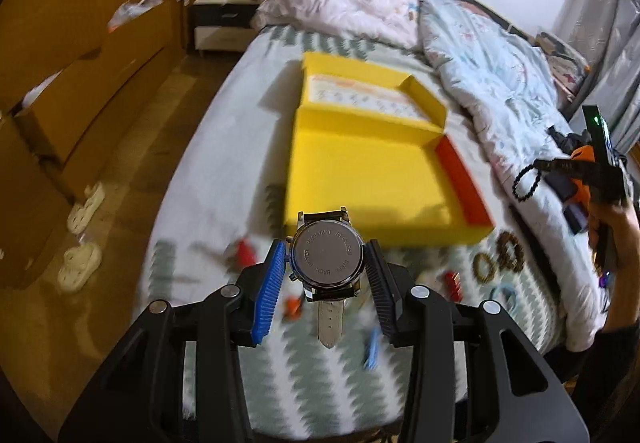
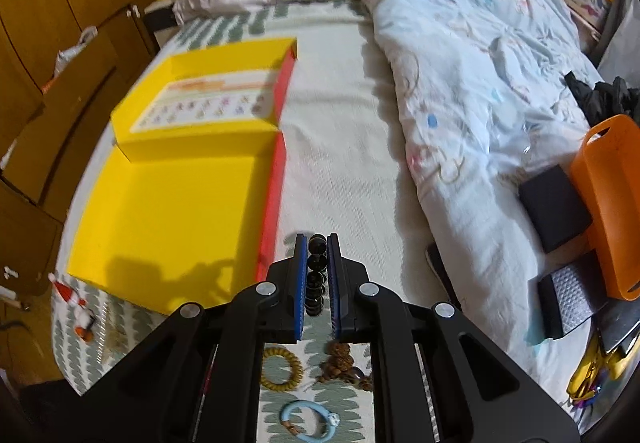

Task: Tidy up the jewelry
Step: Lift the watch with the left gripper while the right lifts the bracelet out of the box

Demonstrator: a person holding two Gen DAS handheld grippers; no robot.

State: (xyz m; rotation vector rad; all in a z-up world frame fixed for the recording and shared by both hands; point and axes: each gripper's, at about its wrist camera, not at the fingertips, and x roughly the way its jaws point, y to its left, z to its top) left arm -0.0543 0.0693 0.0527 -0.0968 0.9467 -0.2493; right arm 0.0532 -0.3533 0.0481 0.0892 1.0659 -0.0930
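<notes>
Clearly, a steel-backed round wristwatch (image 1: 326, 258) with a pale leather strap sits pinched by its case between the blue and black ribbed pads of the left gripper (image 1: 326, 263), above the patterned bedsheet (image 1: 320, 375) just short of the open yellow cardboard box (image 1: 360, 171). The right gripper (image 2: 317, 275) has its fingers pressed onto a black glossy bead bracelet (image 2: 315, 275), beside the box's red edge. Below it lie an amber bead bracelet (image 2: 282, 367), a brown knobbly bracelet (image 2: 344, 365) and a light-blue ring bracelet (image 2: 306, 419) on the sheet.
</notes>
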